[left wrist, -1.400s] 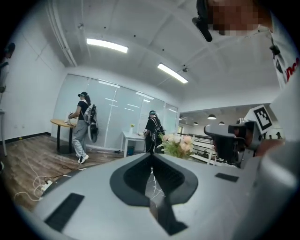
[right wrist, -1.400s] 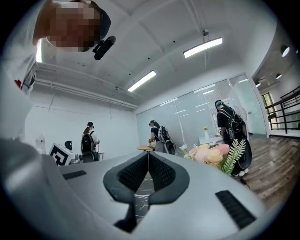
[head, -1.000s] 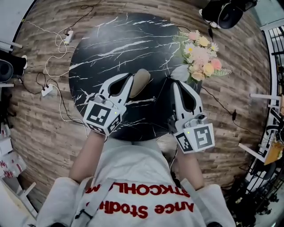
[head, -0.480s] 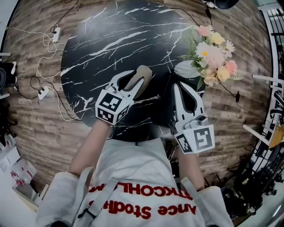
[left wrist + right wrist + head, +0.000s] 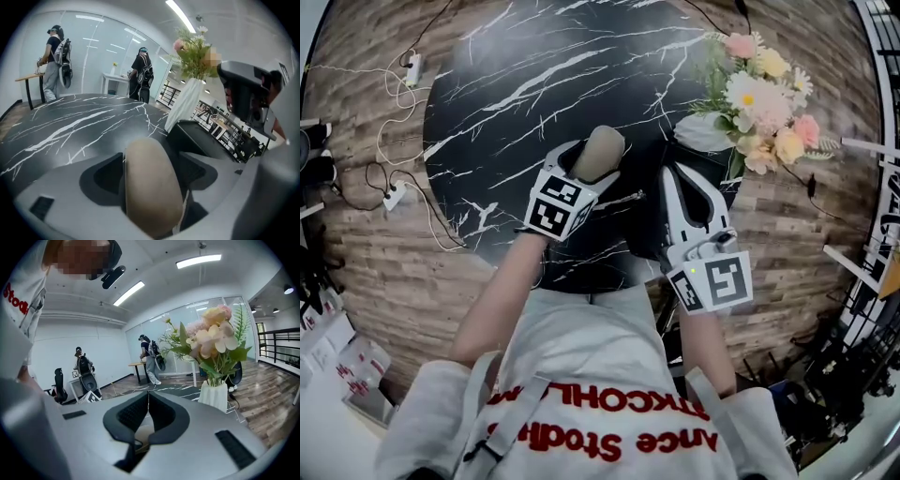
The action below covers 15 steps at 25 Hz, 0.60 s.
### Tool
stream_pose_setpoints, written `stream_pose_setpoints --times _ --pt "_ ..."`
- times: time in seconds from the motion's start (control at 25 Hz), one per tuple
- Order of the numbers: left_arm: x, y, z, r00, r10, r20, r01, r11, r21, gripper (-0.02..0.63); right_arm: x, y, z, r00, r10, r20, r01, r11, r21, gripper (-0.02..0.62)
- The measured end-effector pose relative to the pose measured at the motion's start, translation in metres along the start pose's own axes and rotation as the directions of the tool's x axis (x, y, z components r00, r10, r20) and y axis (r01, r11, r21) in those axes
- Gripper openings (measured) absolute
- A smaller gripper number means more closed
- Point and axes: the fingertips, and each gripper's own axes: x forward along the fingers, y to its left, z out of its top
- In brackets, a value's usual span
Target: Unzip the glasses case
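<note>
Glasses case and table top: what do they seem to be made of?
Glasses case: beige, matte, smooth rounded shell, probably a fabric or leatherette covering; no weave can be made out. Table top: black, white-veined, with a soft sheen, marble-like; real stone or printed laminate cannot be told.

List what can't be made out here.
Zipper on the glasses case: too small in head view; left gripper view shows a smooth end.
What the shut right gripper pinches, if anything: right gripper view, its own jaws hide it.
Case's near end: head view, under the left gripper, whose jaws have just been opening.
</note>
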Motion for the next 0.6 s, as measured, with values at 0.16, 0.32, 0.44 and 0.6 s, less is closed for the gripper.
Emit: stream_pose_setpoints --times 0.16,0.32,0.44,0.6 --pt "0.01 0.003 -0.012 0.998 0.011 -0.054 -0.01 1.0 0.009 0.36 0.004 -0.004 -0.009 1.0 0.002 -0.024 -0.003 1.0 -0.015 0.017" --pt "0.011 0.004 -0.012 0.998 -0.021 -0.057 0.019 0.999 -0.032 0.36 0.015 -0.01 -0.029 0.995 0.027 -0.096 -0.032 0.998 -0.055 0.018" --pt "0.008 0.007 -0.012 0.996 -0.085 -0.04 0.081 0.992 -0.092 0.359 0.028 -0.009 -0.053 0.977 0.088 -0.196 -0.109 0.989 -0.099 0.018" --pt "0.001 0.014 -0.011 0.975 -0.221 -0.013 0.213 0.954 -0.21 0.354 0.045 -0.002 -0.083 0.923 0.177 -0.342 -0.243 0.956 -0.162 0.018"
